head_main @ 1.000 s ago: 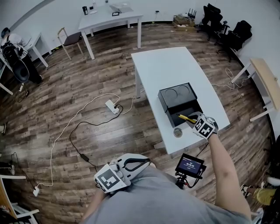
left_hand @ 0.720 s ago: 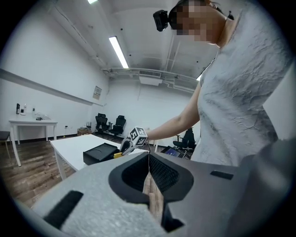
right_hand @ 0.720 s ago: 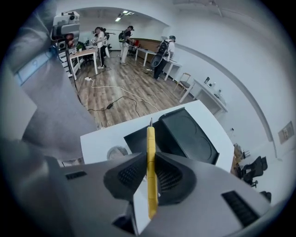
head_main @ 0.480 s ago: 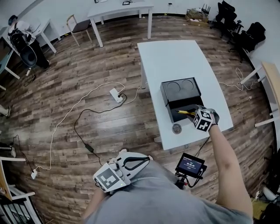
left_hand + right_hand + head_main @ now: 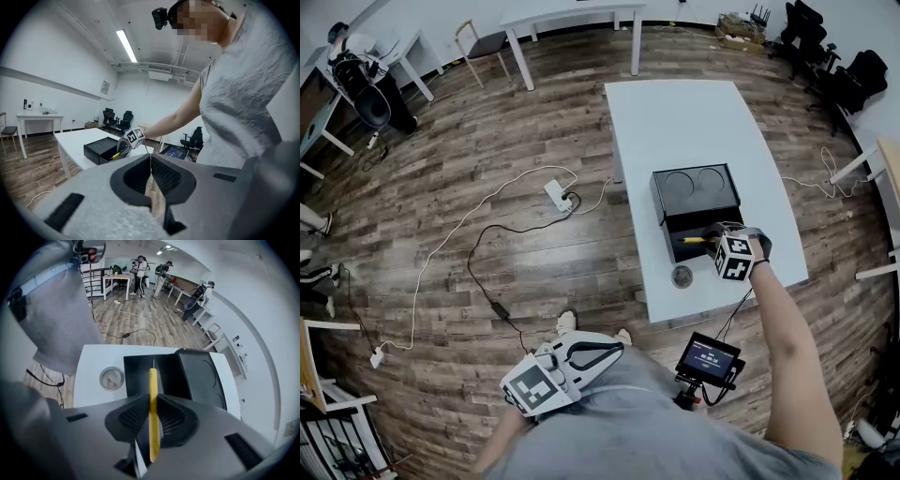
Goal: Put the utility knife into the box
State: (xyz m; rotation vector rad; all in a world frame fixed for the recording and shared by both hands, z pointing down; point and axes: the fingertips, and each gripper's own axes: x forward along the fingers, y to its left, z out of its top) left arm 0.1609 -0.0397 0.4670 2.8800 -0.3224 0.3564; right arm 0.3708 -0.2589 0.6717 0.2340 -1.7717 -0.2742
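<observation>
Evidently the job stood at its last step: the slim yellow utility knife (image 5: 153, 399) was not yet in the box. It was pinched edge-on between the jaws of the right gripper (image 5: 152, 414), its thin blade tip reaching out over the open tray of the black rectangular box (image 5: 136, 373). What remained, by my reckoning, was to lower it inside and let go.

From the head view, the right gripper (image 5: 710, 236) hung above the tray's near end, with the box (image 5: 670, 246) lying near the front edge of the white rectangular table (image 5: 675, 122). A small grey round disc (image 5: 681, 276) lay just beside the box's front corner, apart from it. The tray looked bare, so room inside seemed ample, its dark walls the only edges to clear. The left gripper (image 5: 151, 171) was held low by the person's waist, jaws pressed together on nothing, well apart from the table.
</observation>
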